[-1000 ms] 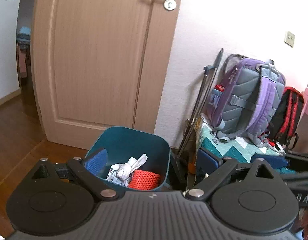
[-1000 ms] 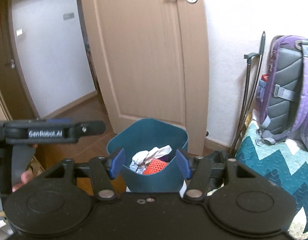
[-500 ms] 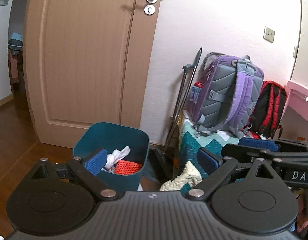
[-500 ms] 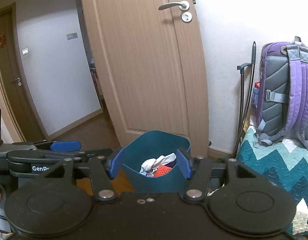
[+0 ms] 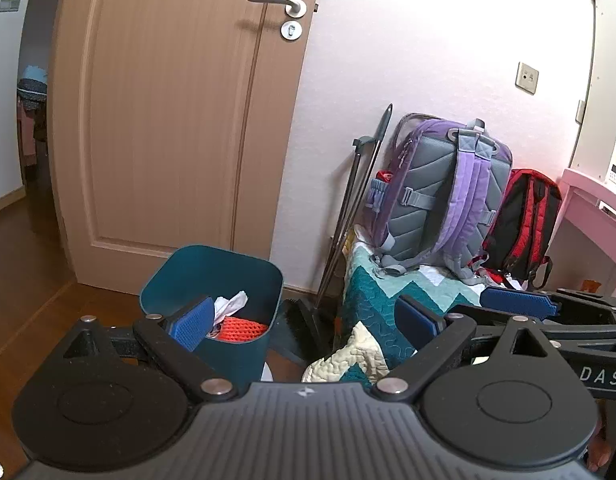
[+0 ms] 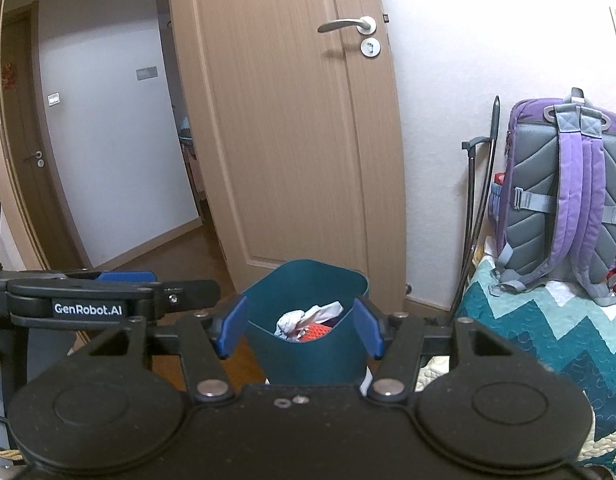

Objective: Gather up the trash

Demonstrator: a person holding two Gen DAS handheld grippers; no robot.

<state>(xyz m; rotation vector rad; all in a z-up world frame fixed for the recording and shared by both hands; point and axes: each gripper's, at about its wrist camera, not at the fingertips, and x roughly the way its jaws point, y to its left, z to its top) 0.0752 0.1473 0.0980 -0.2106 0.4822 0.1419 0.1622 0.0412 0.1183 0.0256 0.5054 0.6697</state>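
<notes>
A teal trash bin (image 5: 212,280) (image 6: 304,280) stands on the wood floor in front of the door. Inside lie crumpled white paper (image 5: 230,304) (image 6: 308,318) and an orange net (image 5: 242,327) (image 6: 318,333). My left gripper (image 5: 304,322) is open and empty, set back from the bin, which shows behind its left finger. My right gripper (image 6: 300,330) is open too, with nothing held; the bin appears between its blue pads from a distance. Each gripper shows at the edge of the other's view.
A light wood door (image 5: 168,120) stands open by the white wall. A purple-grey backpack (image 5: 444,196) and a red-black backpack (image 5: 520,220) rest on a teal zigzag quilt (image 5: 380,304). A broom and dustpan (image 5: 348,240) lean beside the bin. A pink desk (image 5: 596,208) is at far right.
Both grippers have drawn back and up from the bin, which now looks smaller and farther off. More of the door and wall shows. Both jaws stay open.
</notes>
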